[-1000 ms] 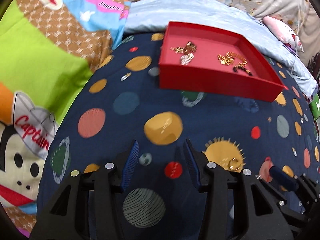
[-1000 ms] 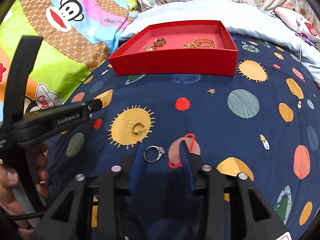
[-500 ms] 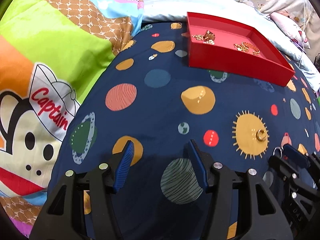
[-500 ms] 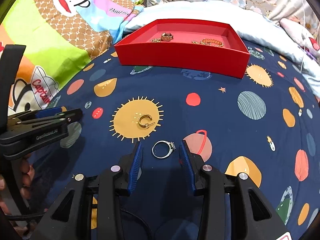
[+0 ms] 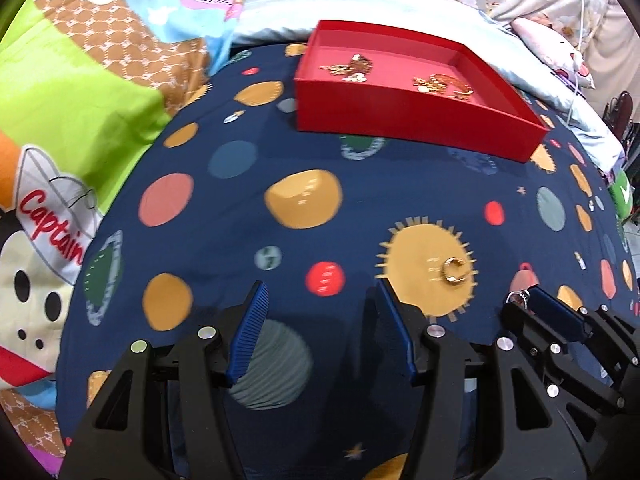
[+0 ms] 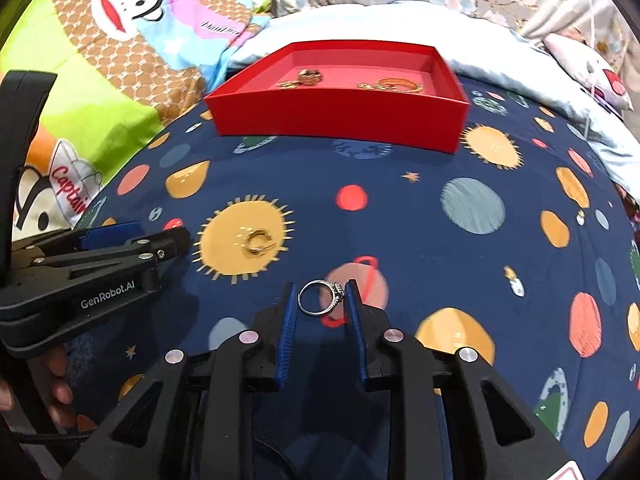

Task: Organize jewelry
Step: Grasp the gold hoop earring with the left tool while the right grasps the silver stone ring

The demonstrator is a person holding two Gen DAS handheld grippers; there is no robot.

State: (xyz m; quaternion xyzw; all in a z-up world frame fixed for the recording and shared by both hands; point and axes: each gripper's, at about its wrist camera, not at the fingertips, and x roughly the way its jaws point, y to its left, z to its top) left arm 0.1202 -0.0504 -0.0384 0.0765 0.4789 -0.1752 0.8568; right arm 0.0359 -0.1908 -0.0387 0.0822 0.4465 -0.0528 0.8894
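Two loose pieces were seen on the planet-print bedspread (image 6: 400, 224) before the red tray (image 6: 336, 120): a silver ring (image 6: 321, 298), bracketed by the closing jaws of the right gripper (image 6: 320, 292), and a gold ear cuff (image 6: 259, 242), while the left gripper (image 5: 320, 300) was held apart, empty.

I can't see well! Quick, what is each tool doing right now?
Left tool: open, holding nothing.
Right tool: closing around the silver ring on the blanket, which sits between its fingers; not lifted.
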